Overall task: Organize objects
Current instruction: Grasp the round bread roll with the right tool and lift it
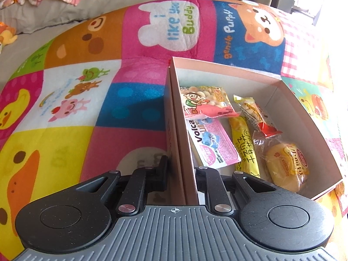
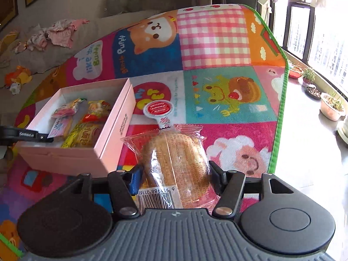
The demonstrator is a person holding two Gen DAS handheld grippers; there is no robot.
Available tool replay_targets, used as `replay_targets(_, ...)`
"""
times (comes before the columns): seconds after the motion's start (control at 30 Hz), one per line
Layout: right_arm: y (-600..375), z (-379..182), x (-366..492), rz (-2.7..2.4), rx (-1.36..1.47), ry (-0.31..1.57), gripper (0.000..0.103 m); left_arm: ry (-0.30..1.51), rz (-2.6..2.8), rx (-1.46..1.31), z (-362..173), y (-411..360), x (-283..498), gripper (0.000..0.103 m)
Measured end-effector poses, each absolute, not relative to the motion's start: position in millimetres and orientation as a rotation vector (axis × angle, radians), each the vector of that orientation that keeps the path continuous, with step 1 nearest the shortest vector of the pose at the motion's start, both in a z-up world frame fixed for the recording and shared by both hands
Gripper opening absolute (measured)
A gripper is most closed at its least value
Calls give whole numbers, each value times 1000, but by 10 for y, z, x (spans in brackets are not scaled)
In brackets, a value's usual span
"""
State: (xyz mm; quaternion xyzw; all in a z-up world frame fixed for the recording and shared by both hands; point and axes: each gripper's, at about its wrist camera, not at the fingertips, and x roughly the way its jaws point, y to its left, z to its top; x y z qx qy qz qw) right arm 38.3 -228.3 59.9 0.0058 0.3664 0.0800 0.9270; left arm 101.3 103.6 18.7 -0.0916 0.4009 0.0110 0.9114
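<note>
Bread in a clear wrapper [image 2: 174,165] sits squarely between the fingers of the right claw [image 2: 176,171], which is clenched on it: the blue-padded finger [image 2: 136,179] presses one side of the loaf and the black finger the other. The pack's barcode end points back toward the claw's body, and its sealed end with a round red label [image 2: 158,108] sticks out ahead, over the colourful play mat [image 2: 217,65].

Just to the left of the held bread stands the pink box [image 2: 113,130], open at the top, its near corner close to the blue pad. Inside lie several snack packets, among them a yellow-wrapped cake [image 2: 84,138].

At the box's far left side, the left claw [image 1: 181,169] grips the side wall [image 1: 184,152], one finger outside [image 1: 162,170] and the other inside, the jaws drawn tight on the card. Beside that inner finger lie a pink and white packet [image 1: 214,145], a long yellow stick pack [image 1: 245,150] and the round yellow cake [image 1: 287,165]; further in are a cartoon snack bag [image 1: 206,103] and another small packet.

Beyond the mat, potted plants [image 2: 330,106] line the window ledge.
</note>
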Motion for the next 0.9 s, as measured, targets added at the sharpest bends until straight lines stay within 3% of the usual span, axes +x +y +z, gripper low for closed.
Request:
replay_targets(0.4,-1694,119,-329,86,-67,668,61,785,24,-176,153,1025,948,18)
replay_targets(0.47,-1749,118,-333,88,-40,668,69,782,24,-175,152,1023,940,17)
replay_targets(0.67,-1889,93,-302,100,48,685,78,798,39,-158,175,985,945,17)
replay_targets(0.9,-1878,90,-305,116,54,688,82,801,29,-176,172,1024,945,17)
